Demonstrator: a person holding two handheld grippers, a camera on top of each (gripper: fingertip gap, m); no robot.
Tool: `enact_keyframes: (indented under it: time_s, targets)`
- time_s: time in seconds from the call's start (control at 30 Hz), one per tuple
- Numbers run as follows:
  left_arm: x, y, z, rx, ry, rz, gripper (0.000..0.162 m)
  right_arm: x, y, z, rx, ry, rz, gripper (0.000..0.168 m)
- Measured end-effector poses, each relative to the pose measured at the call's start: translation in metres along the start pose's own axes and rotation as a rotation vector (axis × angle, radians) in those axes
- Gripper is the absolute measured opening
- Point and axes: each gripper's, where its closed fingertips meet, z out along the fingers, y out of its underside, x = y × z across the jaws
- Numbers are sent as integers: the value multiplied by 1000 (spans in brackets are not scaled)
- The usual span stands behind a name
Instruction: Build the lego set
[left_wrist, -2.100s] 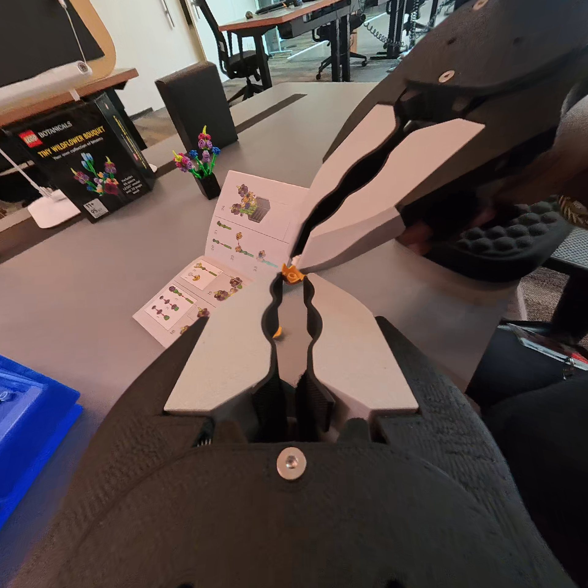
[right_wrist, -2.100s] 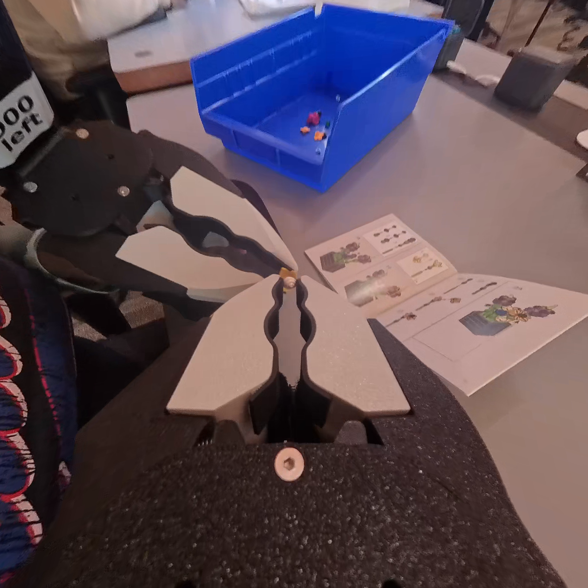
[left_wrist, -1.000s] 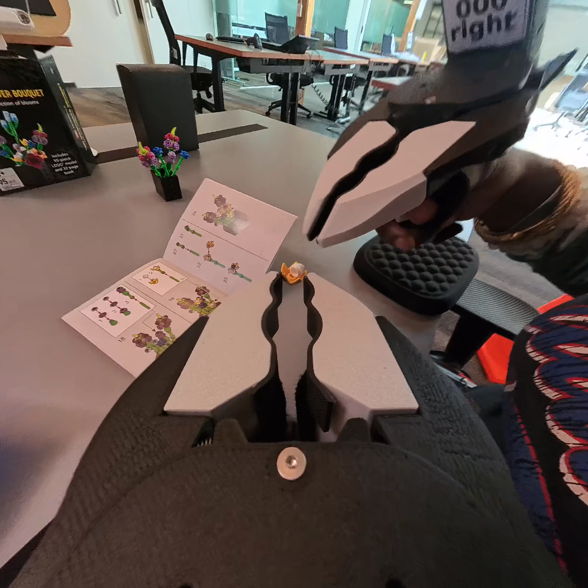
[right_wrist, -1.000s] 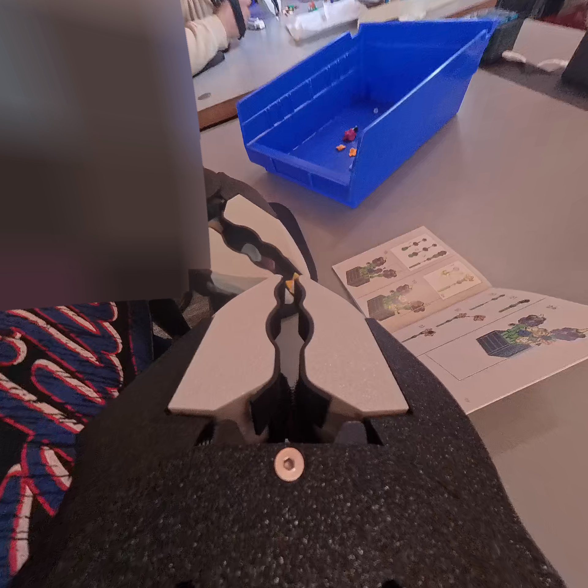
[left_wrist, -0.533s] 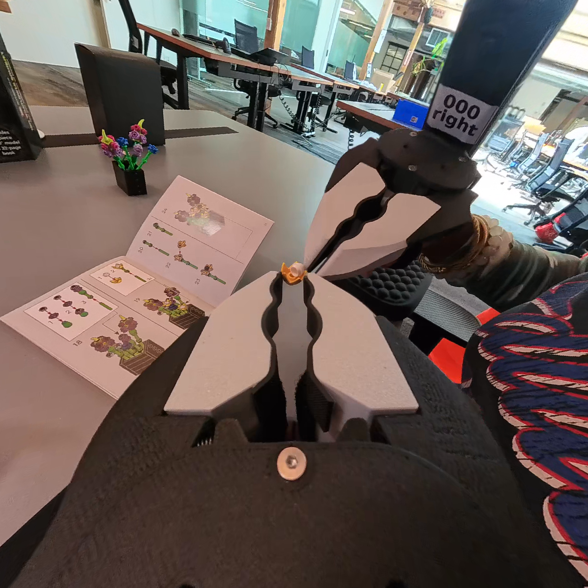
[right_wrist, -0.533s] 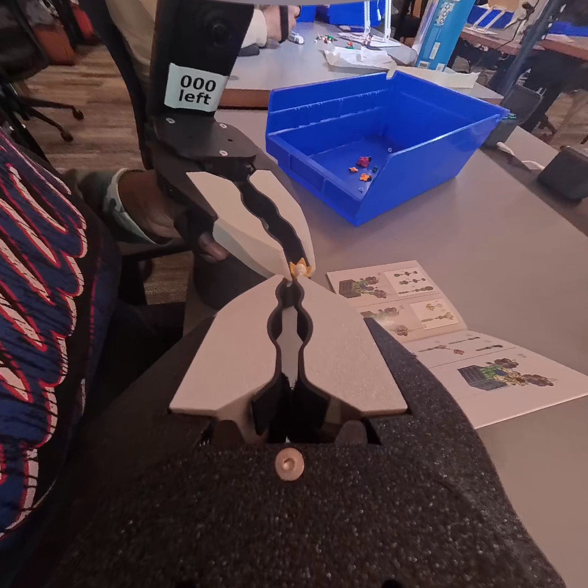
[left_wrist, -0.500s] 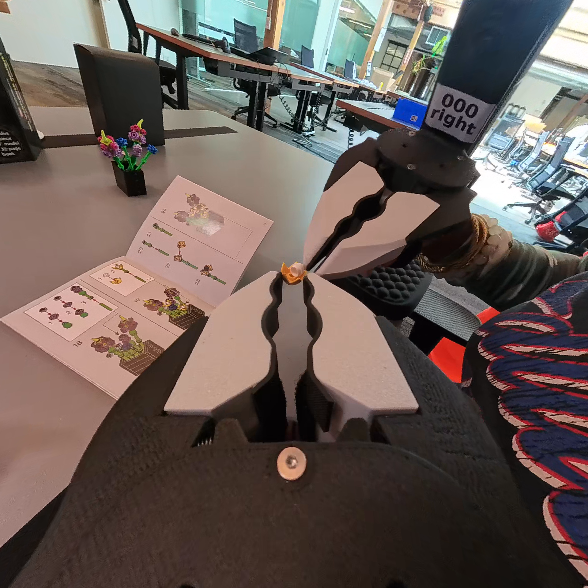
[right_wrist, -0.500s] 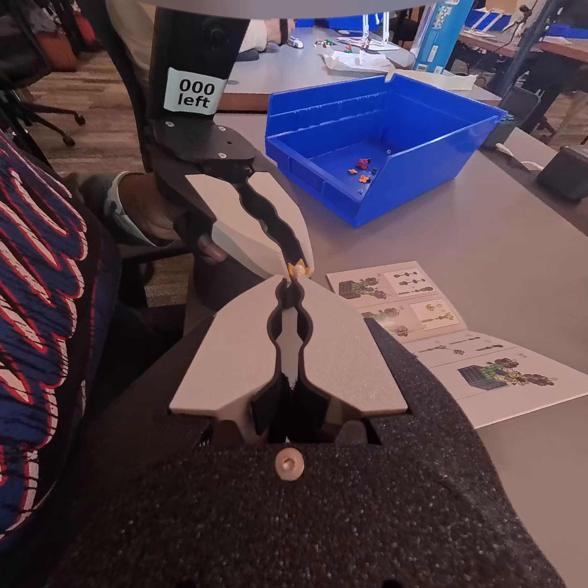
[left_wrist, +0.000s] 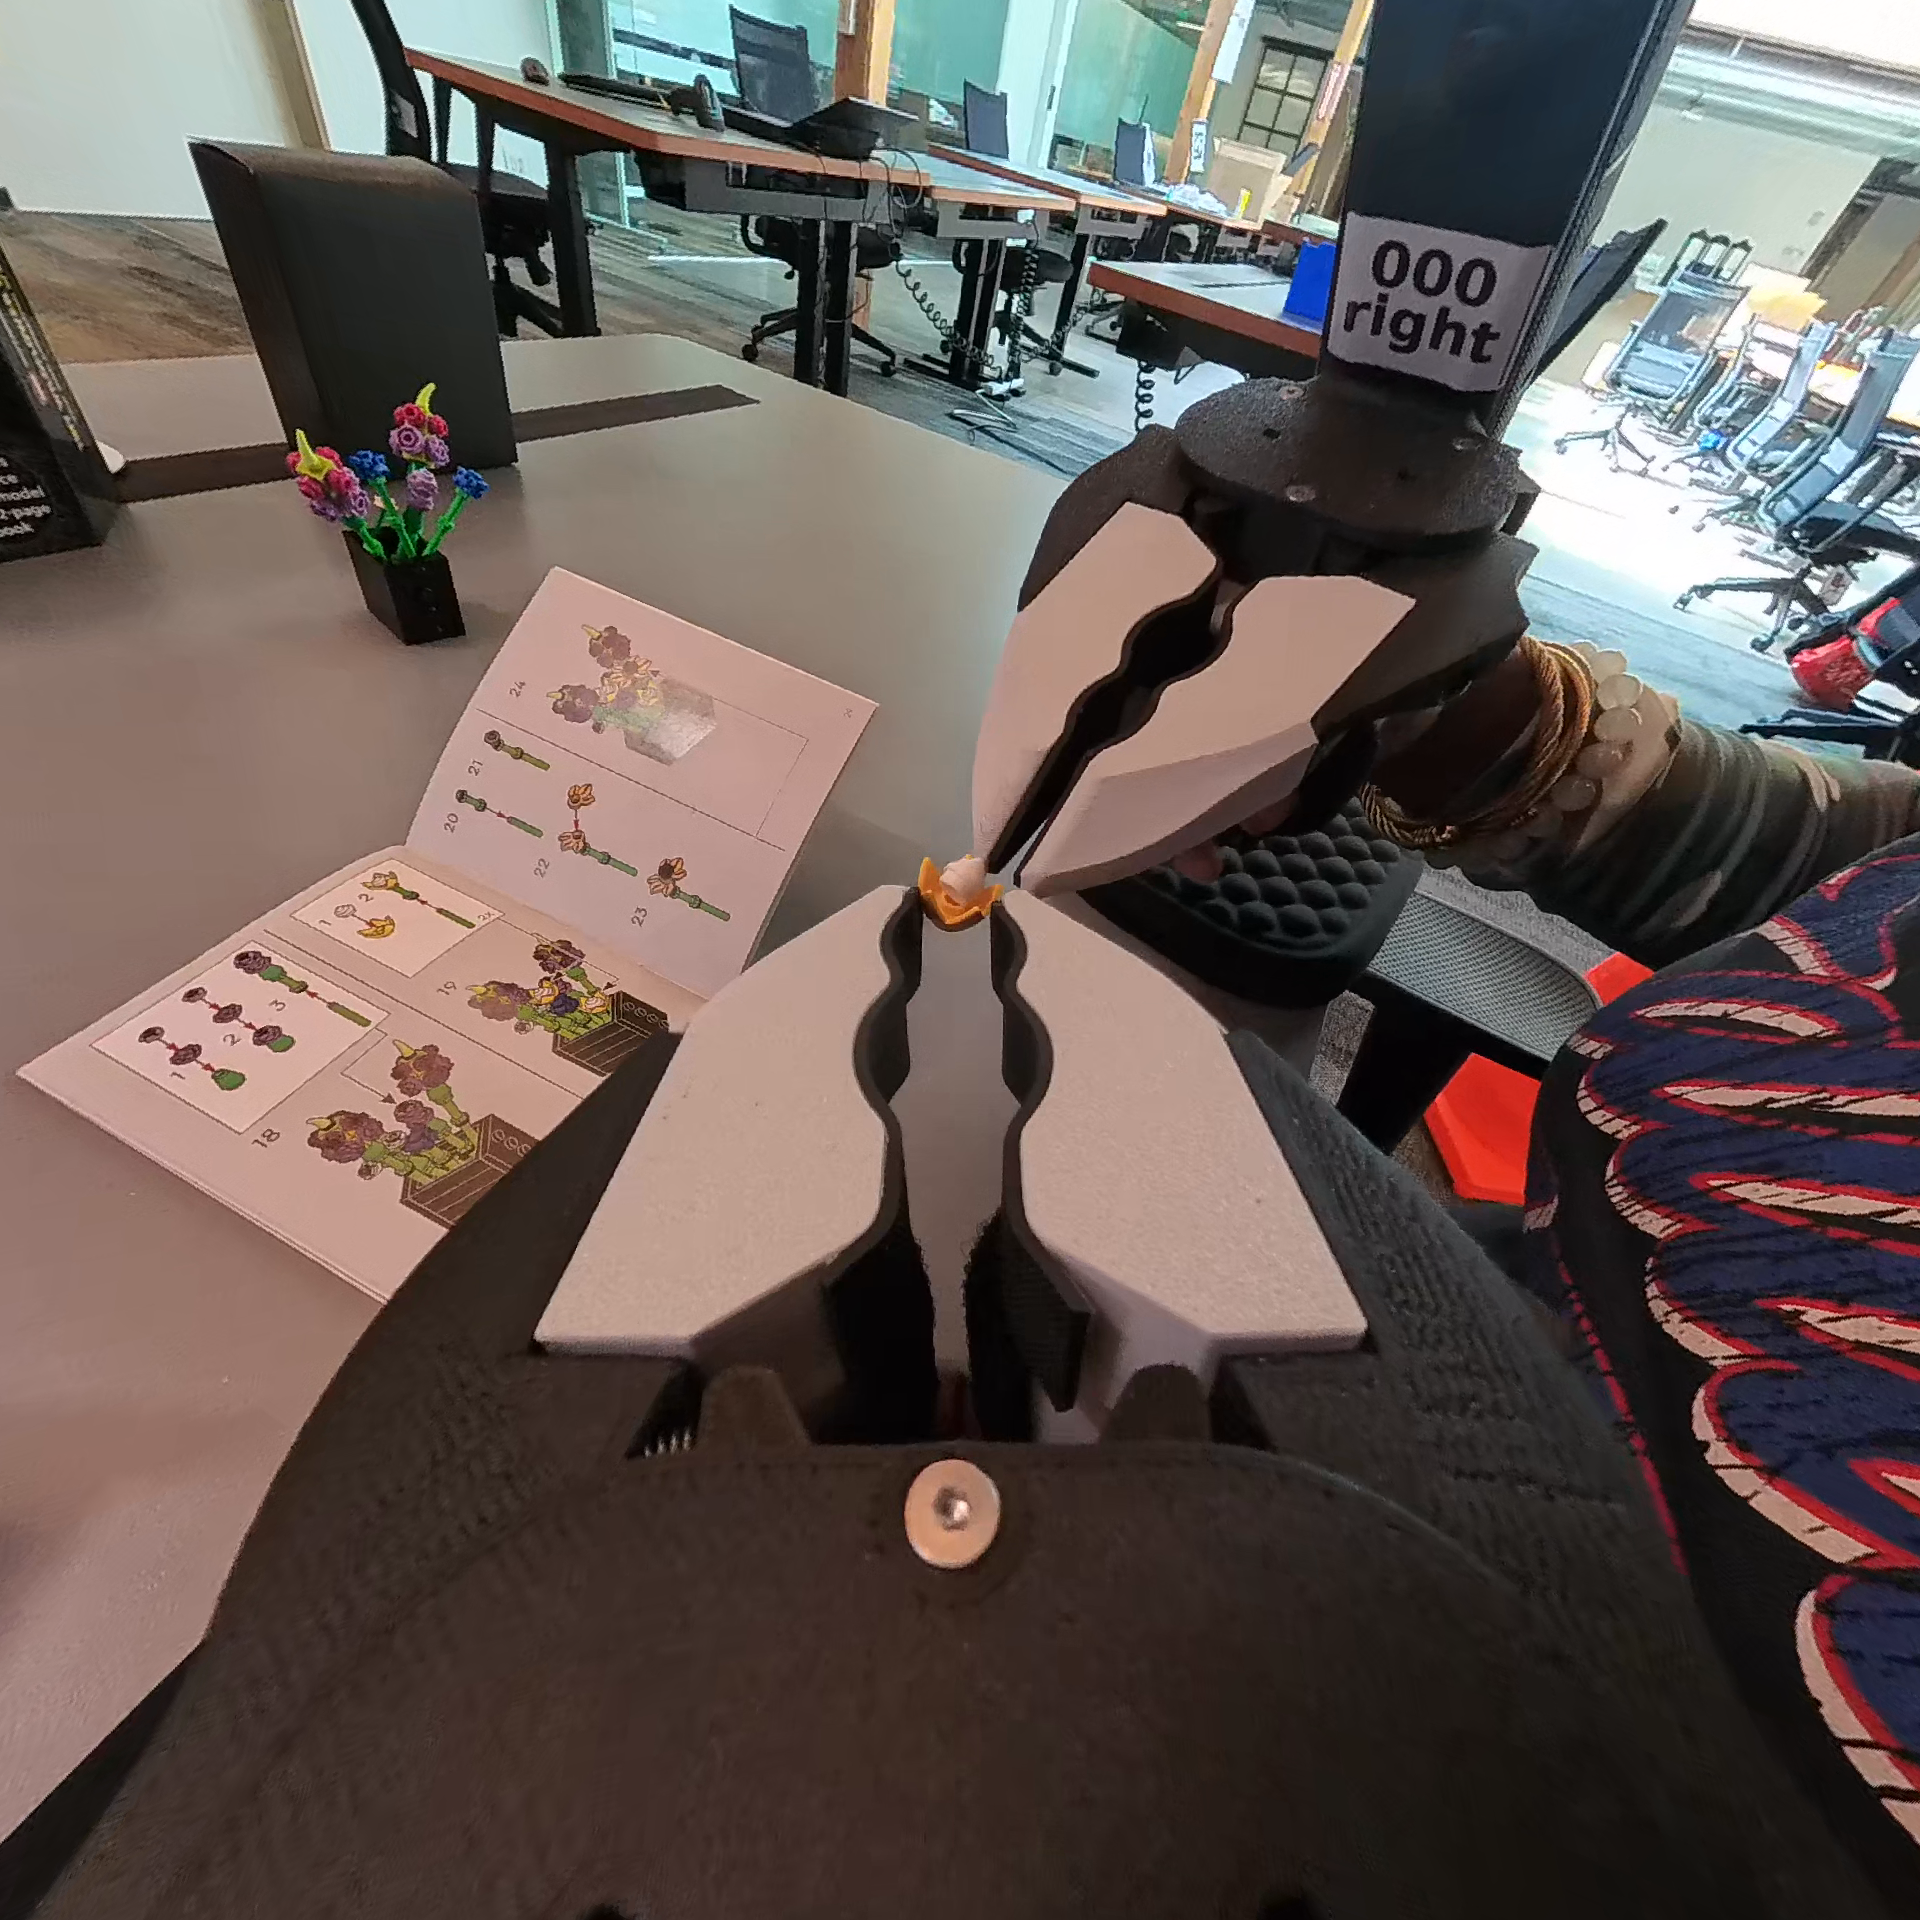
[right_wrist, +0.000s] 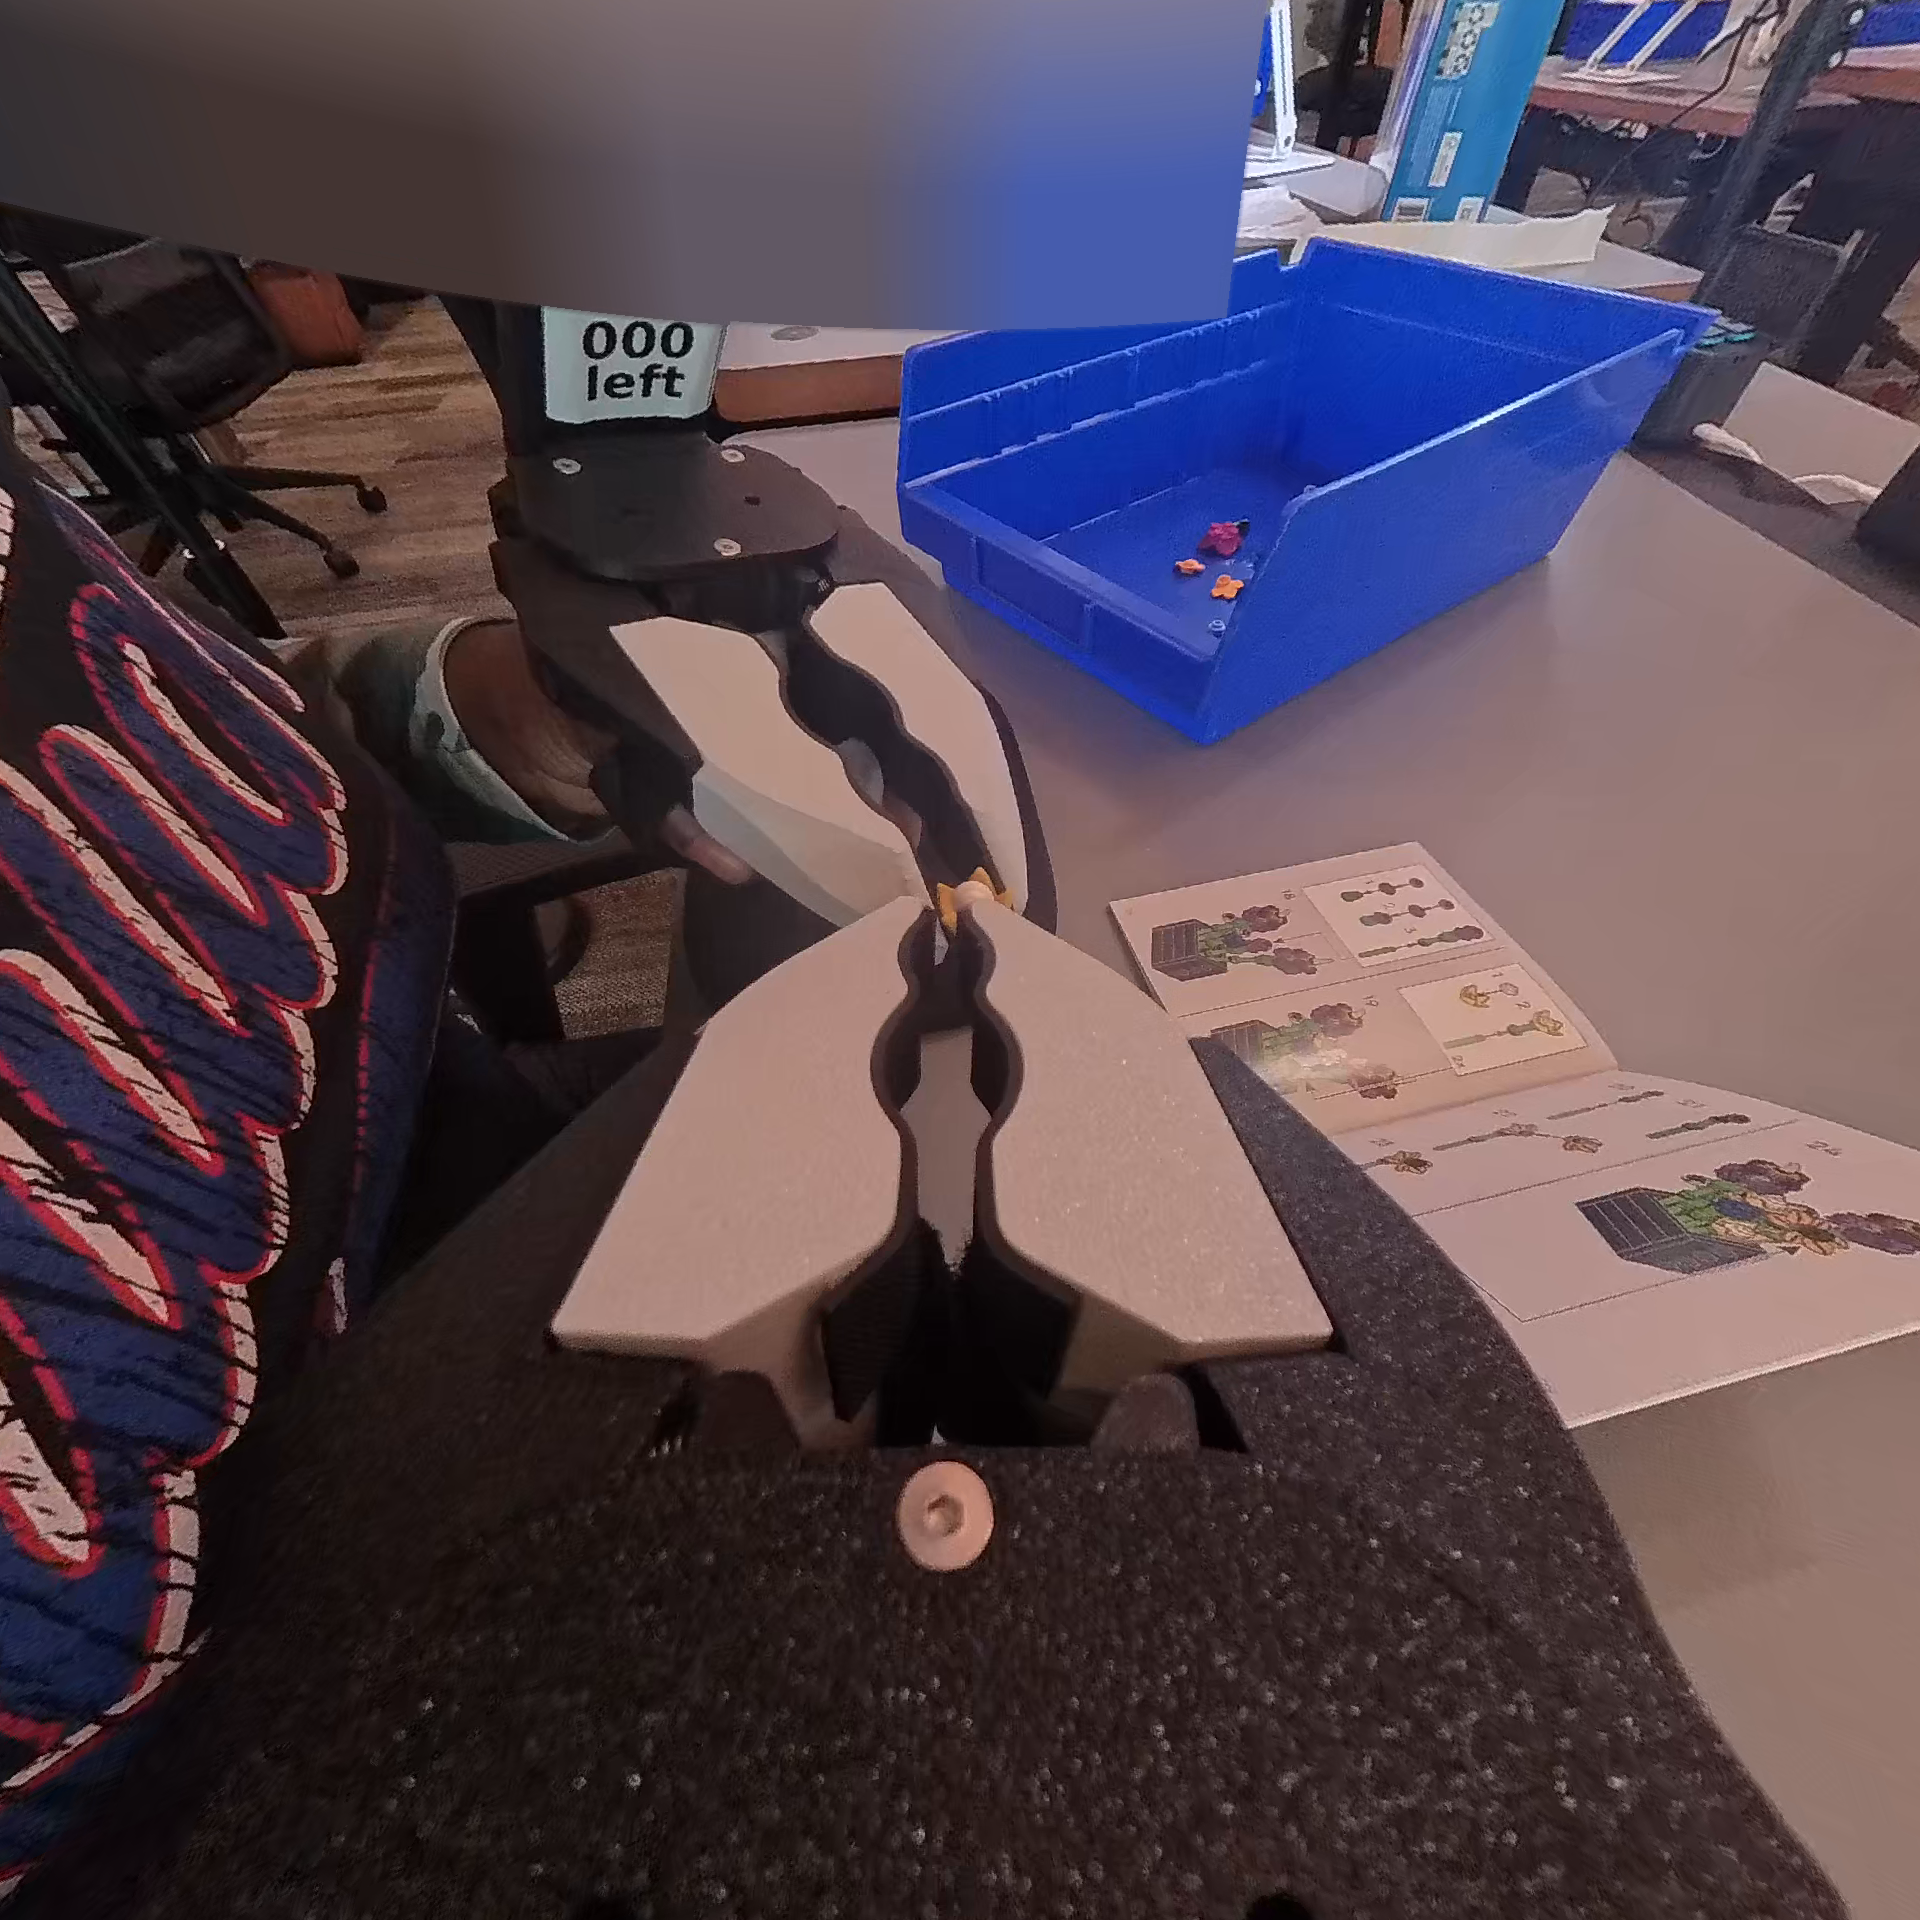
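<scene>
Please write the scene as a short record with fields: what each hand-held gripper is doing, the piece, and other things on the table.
left hand-held gripper: shut on the orange flower piece, held above the table edge
right hand-held gripper: tips nearly closed, meeting the same piece; contact unclear
orange flower piece: small, orange with a white centre
instruction booklet: open, flat on the grey table
blue bin: a few small loose pieces inside
finished flower model: upright in a black pot, beyond the booklet
</scene>
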Motion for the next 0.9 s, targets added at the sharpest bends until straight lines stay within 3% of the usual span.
enact_keyframes:
  time_s: [0.6, 0.7, 0.8, 0.9]
  targets:
    - [1, 6, 0, -57, 0, 80, 13, 4, -1, 0, -33, -8, 7, 8]
    - [-5, 5, -2, -45, -47, 110, 13, 23, -2, -2, 10, 65, 233, 25]
    - [-9, 2, -4, -27, -109, 178, 13, 16, 0, 4, 70, -66, 584, 49]
    - [-11, -1, -5, -17, -171, 244, 13, 7, 5, 12, 66, -107, 734, 52]
